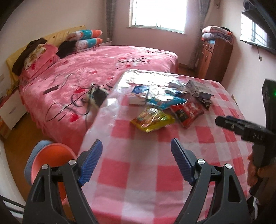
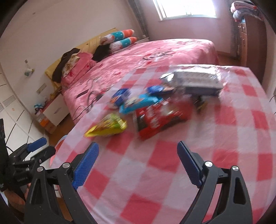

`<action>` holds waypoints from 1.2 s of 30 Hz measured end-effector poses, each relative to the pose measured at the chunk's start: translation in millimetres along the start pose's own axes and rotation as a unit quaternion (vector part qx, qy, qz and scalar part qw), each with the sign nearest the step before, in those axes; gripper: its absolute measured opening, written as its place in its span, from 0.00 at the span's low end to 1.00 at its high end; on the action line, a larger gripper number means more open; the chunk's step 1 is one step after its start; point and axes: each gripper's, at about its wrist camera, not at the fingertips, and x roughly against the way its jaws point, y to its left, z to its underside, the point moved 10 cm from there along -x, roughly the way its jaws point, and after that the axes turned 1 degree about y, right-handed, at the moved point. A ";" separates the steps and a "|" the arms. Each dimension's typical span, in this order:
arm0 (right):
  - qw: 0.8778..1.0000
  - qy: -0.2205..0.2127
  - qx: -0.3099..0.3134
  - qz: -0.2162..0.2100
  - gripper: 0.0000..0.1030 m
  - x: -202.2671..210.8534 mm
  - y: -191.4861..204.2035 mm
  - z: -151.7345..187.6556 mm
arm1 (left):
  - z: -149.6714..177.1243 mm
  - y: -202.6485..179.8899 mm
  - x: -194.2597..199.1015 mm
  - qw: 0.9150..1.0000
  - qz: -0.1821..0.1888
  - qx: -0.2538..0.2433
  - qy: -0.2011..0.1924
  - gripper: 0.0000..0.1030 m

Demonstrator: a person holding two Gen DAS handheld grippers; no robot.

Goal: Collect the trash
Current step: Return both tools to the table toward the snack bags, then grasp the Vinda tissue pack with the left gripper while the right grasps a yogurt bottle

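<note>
A home bedroom is shown: a large bed is covered in pink floral bedding, pillows are stacked at its headboard, and folded blankets are piled on a wooden cabinet far right, near a curtained window.

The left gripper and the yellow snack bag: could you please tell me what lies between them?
Only bare checked tablecloth lies between the open left gripper and the yellow snack bag, as the left wrist view shows.
</note>
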 end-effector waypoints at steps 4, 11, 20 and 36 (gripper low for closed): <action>1.000 -0.002 -0.007 0.012 0.88 -7.7 -27.4 -29.4 | -23.8 -14.8 -22.6 1.000 0.002 -0.012 -0.002 0.80; 1.000 0.003 -0.004 0.025 0.88 -41.1 -61.2 -90.0 | -69.7 -19.4 -73.8 1.000 0.001 0.000 0.003 0.80; 0.997 0.052 0.027 0.045 0.88 -116.5 -85.5 -154.6 | -98.3 -10.0 -148.6 0.999 -0.011 0.011 0.030 0.80; 0.978 0.173 0.090 0.067 0.81 -214.6 -88.9 -140.3 | -100.2 -1.6 -223.8 0.994 0.017 0.032 0.099 0.73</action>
